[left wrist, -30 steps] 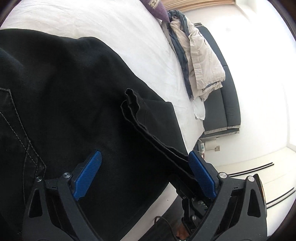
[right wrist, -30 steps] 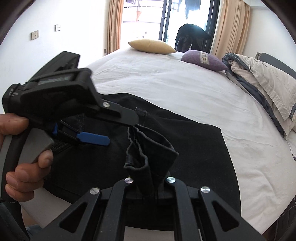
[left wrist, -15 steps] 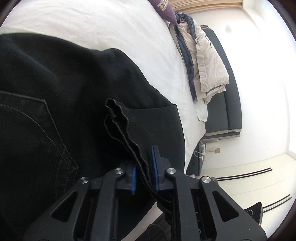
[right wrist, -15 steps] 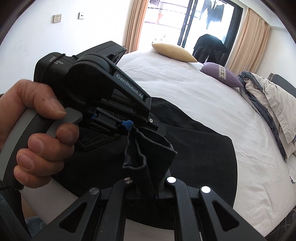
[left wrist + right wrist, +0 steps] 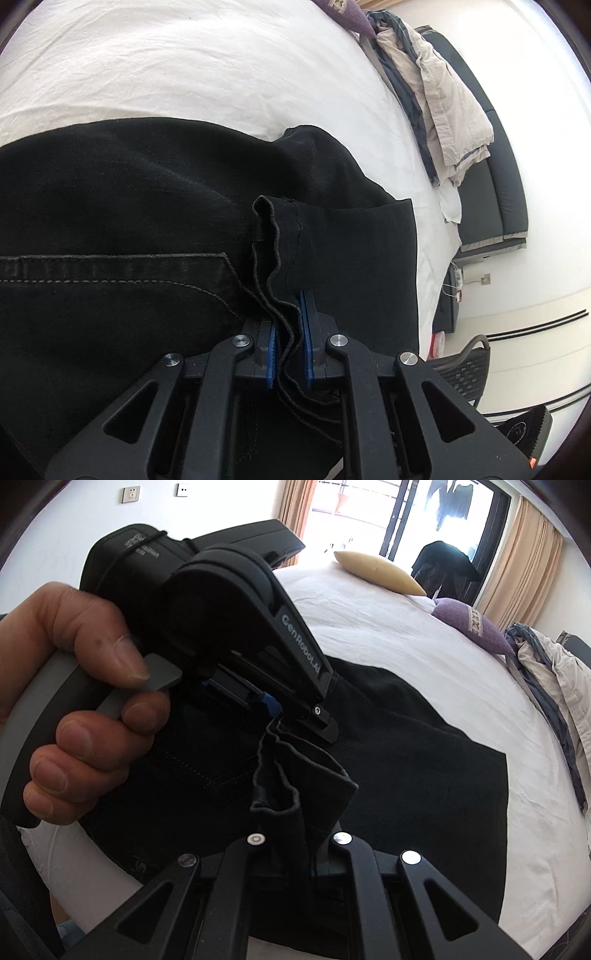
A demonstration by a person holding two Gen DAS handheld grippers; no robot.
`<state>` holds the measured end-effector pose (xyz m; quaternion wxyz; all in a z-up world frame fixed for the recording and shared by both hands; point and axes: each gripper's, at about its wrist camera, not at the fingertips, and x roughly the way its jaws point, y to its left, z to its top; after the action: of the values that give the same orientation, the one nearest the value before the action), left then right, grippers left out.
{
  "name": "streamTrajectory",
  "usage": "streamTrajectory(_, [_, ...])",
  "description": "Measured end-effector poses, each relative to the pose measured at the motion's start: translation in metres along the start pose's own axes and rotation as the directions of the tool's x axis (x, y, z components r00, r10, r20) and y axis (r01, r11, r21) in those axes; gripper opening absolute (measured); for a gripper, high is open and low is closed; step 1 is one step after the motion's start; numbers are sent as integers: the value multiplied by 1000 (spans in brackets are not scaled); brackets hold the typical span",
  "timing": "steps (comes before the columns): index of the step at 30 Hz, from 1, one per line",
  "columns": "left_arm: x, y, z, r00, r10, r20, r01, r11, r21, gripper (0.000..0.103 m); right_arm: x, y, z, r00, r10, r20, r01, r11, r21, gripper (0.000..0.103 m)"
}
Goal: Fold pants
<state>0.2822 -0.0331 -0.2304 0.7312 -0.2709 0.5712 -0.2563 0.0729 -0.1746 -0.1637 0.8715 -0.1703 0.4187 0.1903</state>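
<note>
- The black pants (image 5: 155,206) lay spread over the white bed (image 5: 184,66), filling the left and centre of the left wrist view; a stitched pocket seam ran across the left middle of that frame.
- A bunched hem edge of the pants (image 5: 275,243) rose from the lower centre of the frame, just above the left gripper (image 5: 290,354), and ran down between its blue pads (image 5: 306,332).
- The left gripper was pressed together on those hem layers, the two pads nearly meeting with only the cloth between them.
- In the right wrist view the same hem (image 5: 295,775) stood up at lower centre, its lower end disappearing into the right gripper (image 5: 299,853), which was pinched tight on it.
- There the left gripper (image 5: 275,710) reached in from the upper left and met the top of the hem, held by the left hand (image 5: 85,701) at the left edge.
- Farther off on the bed lay a tan pillow (image 5: 380,572) and a purple pillow (image 5: 472,627) at upper right, and a crumpled beige quilt (image 5: 443,107) beside a dark sofa (image 5: 491,192) at the right of the left wrist view.
</note>
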Motion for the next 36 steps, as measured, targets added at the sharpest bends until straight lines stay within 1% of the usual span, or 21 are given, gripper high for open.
streamTrajectory(3, [6,-1,4,1000,19,-5,-19,1000,4,11,8,-2,-2,999,30,-27,-29,999,35,15])
streamTrajectory(4, [4,-1,5,999,33,-5,-33,999,10,11,8,-2,-2,998,57,-36,-55,997,48,22])
streamTrajectory(5, [-1,1,5,999,51,-1,-51,998,20,12,7,-3,-2,995,96,-39,-93,993,66,36])
streamTrajectory(6, [-5,-1,6,998,69,5,-69,997,30,13,4,-6,-2,988,147,-38,-143,986,91,46])
streamTrajectory(7, [-10,-2,7,996,89,15,-89,995,37,13,0,-10,-3,976,217,-36,-211,970,119,65])
streamTrajectory(8, [-17,-4,8,993,114,31,-115,992,45,15,-4,-14,-6,958,285,-25,-279,950,142,73])
streamTrajectory(11, [-38,-10,11,978,186,92,-192,980,57,15,-27,-31,-12,890,455,23,-452,875,174,73])
streamTrajectory(12, [-46,-12,11,970,213,120,-221,974,57,15,-37,-45,-13,876,478,66,-481,857,182,73])
streamTrajectory(13, [-52,-14,10,961,237,143,-247,967,60,15,-44,-64,-13,871,481,105,-492,846,207,73])
streamTrajectory(15, [-59,-26,5,954,245,175,-262,962,79,15,-45,-113,-14,858,492,150,-514,807,292,73])
streamTrajectory(17, [-57,-44,-3,961,212,180,-236,964,124,15,-40,-166,-14,855,478,200,-518,770,372,71])
streamTrajectory(19, [-45,-67,-15,973,160,165,-190,964,185,15,-24,-217,-14,815,517,262,-577,681,451,69])
streamTrajectory(21, [-26,-80,-29,983,125,132,-152,963,222,15,-2,-255,-17,798,532,283,-593,612,523,68])
streamTrajectory(23, [2,-92,-43,989,121,82,-137,964,229,15,23,-276,-16,769,564,301,-622,553,554,67])
streamTrajectory(26, [26,-84,-52,987,155,35,-159,961,228,15,64,-288,-26,744,607,280,-625,482,614,67])
streamTrajectory(27, [29,-81,-54,989,143,38,-148,964,221,15,75,-286,-33,745,616,258,-609,468,640,65])
streamTrajectory(28, [28,-77,-55,991,126,40,-132,969,210,15,80,-283,-40,739,624,253,-607,455,651,57])
streamTrajectory(30, [25,-72,-54,994,104,39,-110,976,190,15,72,-279,-54,717,633,291,-635,421,647,57])
streamTrajectory(32, [27,-71,-56,995,92,40,-97,978,186,15,61,-272,-69,703,650,287,-642,408,649,57])
streamTrajectory(35, [27,-72,-59,994,93,53,-102,977,186,15,40,-254,-93,698,680,224,-627,429,650,57])
streamTrajectory(36, [28,-74,-60,993,99,58,-108,976,187,15,28,-241,-105,690,693,207,-624,426,656,57])
